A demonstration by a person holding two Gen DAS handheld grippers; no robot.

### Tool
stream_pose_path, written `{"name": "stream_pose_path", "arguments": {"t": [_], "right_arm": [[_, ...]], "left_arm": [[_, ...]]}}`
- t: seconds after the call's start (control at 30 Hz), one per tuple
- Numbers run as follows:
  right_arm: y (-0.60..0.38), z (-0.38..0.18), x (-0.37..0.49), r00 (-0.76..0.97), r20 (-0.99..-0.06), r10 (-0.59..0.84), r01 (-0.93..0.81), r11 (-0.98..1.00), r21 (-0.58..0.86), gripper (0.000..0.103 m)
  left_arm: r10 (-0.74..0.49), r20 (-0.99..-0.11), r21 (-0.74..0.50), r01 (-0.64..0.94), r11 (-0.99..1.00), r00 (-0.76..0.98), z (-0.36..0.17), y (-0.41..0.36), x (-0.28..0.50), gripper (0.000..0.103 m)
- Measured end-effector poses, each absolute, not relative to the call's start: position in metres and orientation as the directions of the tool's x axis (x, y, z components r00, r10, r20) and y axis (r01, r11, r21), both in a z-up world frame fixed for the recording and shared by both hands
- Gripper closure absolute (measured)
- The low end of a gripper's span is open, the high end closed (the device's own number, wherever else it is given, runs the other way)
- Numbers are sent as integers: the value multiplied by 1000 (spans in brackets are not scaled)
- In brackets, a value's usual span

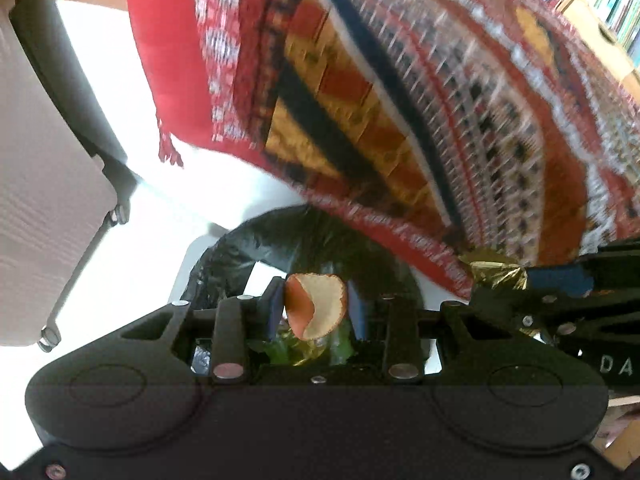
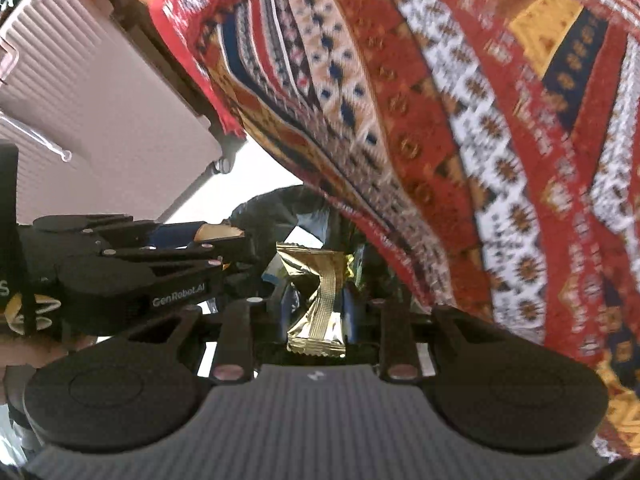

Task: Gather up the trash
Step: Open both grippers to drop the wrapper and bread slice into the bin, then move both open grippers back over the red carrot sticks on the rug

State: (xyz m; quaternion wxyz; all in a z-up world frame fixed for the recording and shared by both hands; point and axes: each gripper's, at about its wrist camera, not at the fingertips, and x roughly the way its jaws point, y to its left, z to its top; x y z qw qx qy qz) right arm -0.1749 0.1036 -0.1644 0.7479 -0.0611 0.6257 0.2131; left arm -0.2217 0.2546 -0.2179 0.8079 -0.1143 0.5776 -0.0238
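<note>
The left gripper (image 1: 316, 306) pinches an orange peel (image 1: 316, 306) above the black trash bag (image 1: 240, 248). The right gripper (image 2: 316, 300) pinches a gold wrapper (image 2: 318, 300), its long axis running near-to-far, beside the patterned rug (image 2: 460, 140).

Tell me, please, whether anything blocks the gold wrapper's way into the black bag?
Nothing visible does. The right gripper holds the gold wrapper just before the black trash bag; the left gripper, holding a peel, sits beside it, not between.

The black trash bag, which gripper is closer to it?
Left. The left gripper, holding a peel scrap, is right over the black trash bag; the right gripper, holding a gold wrapper, sits beside it.
</note>
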Motion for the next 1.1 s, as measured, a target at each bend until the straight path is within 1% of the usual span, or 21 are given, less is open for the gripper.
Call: {"name": "stream_pose_path", "arguments": {"t": [0.1,0.17,0.2,0.23,0.27,0.33,0.4,0.47,0.67,0.83,0.97,1.1], "right_arm": [[105,-180,-174,113,-963,246,-377,907,188,65],[105,-188,-174,111,-962,248,-362,912,193,53],[106,-191,-173,111,-962,249,-355,914,195,51],[105,-193,-173,111,-961,253,-349,915,201,47],[104,-195,-173,111,-960,255,-342,917,204,46],[102,-196,-173,115,-960,255,-331,921,205,40],[101,-196,-173,121,-958,260,-323,923,210,36],[97,-191,-173,129,-955,266,-319,923,215,35],[88,-166,-170,170,-942,290,-312,922,228,33],[77,-131,-166,228,-922,313,-314,920,234,32],[65,-95,-158,309,-896,319,-303,926,225,30],[43,-56,-139,400,-864,306,-249,943,219,30]], "left_arm": [[-176,-932,-212,-82,974,316,-232,256,-225,68],[-176,-933,-207,-68,976,313,-239,256,-227,65],[-172,-934,-202,-65,977,314,-241,256,-227,63],[-179,-932,-206,-55,977,314,-244,257,-227,57],[-188,-931,-213,-46,976,314,-247,258,-228,49],[-188,-928,-215,-53,975,322,-247,260,-230,42],[-181,-926,-213,-65,975,332,-247,263,-231,38],[-171,-924,-206,-69,976,342,-243,264,-231,33],[-164,-906,-200,-53,978,390,-210,263,-227,26],[-171,-883,-206,-34,978,438,-173,258,-215,25],[-181,-845,-199,18,980,503,-130,249,-201,23],[-198,-805,-180,88,980,560,-88,236,-179,20]]}}
